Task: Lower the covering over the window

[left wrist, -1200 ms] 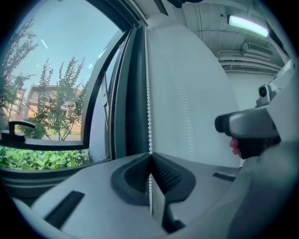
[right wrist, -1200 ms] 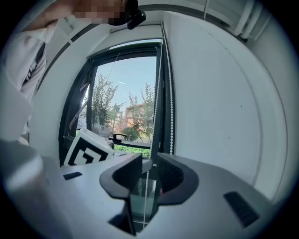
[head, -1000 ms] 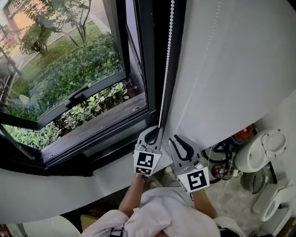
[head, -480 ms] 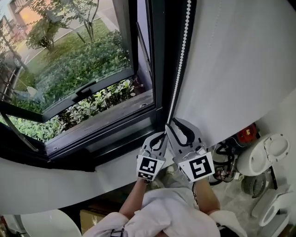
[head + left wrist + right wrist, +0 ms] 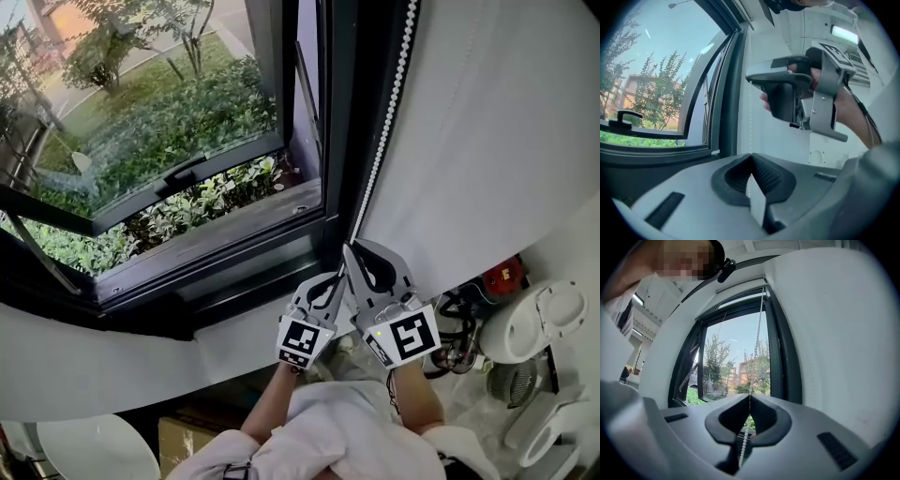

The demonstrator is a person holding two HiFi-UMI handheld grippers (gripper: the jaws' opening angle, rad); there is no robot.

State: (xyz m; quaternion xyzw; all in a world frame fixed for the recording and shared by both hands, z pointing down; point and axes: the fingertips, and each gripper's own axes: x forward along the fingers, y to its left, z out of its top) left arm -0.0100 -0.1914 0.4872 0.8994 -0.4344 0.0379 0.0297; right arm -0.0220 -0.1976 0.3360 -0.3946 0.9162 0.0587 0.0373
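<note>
A white bead chain [image 5: 389, 122] hangs down along the dark window frame [image 5: 342, 141], beside the white roller blind [image 5: 487, 122]. My right gripper [image 5: 349, 251] is shut on the chain, just above my left gripper [image 5: 335, 278], which is shut on the same chain lower down. In the right gripper view the chain [image 5: 757, 348] runs up from between the closed jaws of my right gripper [image 5: 750, 397] toward the window top. The left gripper view shows my left gripper [image 5: 751, 157] closed, with the right gripper [image 5: 797, 93] and the hand on it above.
An open casement sash with a black handle [image 5: 183, 173] tilts outward over green shrubs. A white sill [image 5: 94, 366] runs below the frame. White ceramic fixtures [image 5: 539, 314], a red object [image 5: 502, 272] and cables [image 5: 455, 323] lie on the floor at right.
My right gripper moved from beside the left one onto the chain above it and closed from open. The left gripper stayed shut on the chain.
</note>
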